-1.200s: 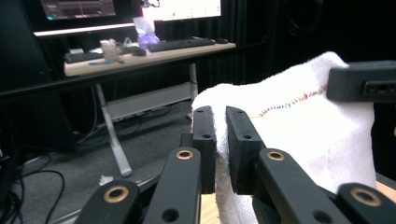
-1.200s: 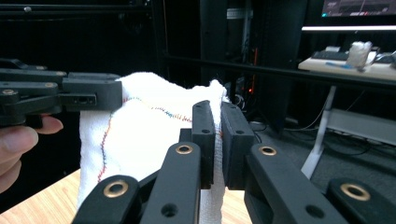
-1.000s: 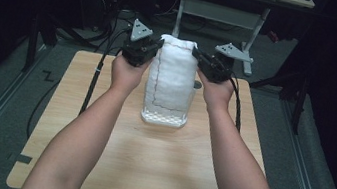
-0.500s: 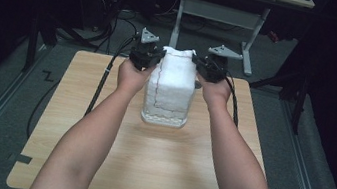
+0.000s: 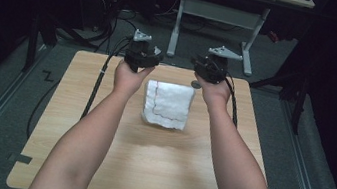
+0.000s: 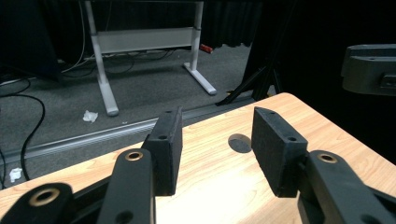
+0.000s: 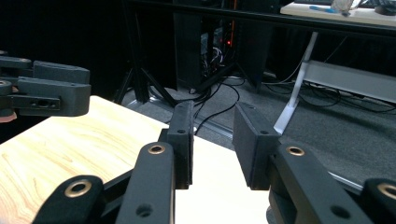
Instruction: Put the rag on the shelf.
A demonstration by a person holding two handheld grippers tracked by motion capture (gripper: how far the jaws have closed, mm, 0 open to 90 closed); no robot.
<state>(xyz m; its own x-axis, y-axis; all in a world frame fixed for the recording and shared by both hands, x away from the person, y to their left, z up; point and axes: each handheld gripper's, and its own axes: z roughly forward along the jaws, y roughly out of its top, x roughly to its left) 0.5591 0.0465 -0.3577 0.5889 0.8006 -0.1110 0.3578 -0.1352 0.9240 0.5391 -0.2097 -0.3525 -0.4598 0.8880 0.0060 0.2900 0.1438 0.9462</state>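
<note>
While both pairs of jaws are standing apart with nothing between them, having just been opening, I am holding the left gripper (image 5: 143, 56) and the right gripper (image 5: 209, 68) over the far edge of the table (image 5: 76, 126). The white cloth (image 5: 168, 103) is lying flat between my wrists, toward me from both claws (a red line is running down its left side). Its long axis is running near to far. The left hand (image 5: 128, 77) is looking slightly nearer. I am counting one cloth, two grippers.
</note>
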